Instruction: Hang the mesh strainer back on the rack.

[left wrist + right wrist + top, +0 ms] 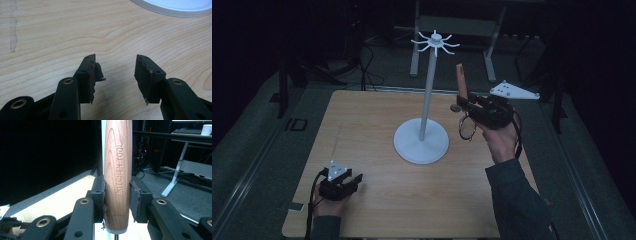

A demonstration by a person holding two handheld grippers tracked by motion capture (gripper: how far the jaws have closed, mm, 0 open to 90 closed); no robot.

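The worktop [362, 150] in front of me is pale wood grain, and near its middle stands a white hanging stand [427, 100]: a broad round base, a thin upright pole, and a crown of short hooks at the top. It looks top-light and base-heavy, so I judge it steady enough to take a light nudge, though the pole is slim and I would not lean on it.

My right gripper [468, 102] is raised to the right of the pole, clamped on a kitchen tool [461, 82] by its wooden handle, which points up. In the right gripper view the handle [117, 177] sits squarely between the two pads, its grain running lengthwise and the words KITCHEN TOOL pressed into it. The wood is stiff and smooth, rounded and tapered, so I expect it could twist or slide in the pads if I loosen at all. The grip on the thick lower part seems right to me. Below my hand hangs the thin wire working end [467, 127], which looks light and springy, a poor place to hold.

My left gripper [343, 181] rests low on the near left of the worktop, jaws apart and holding nothing.
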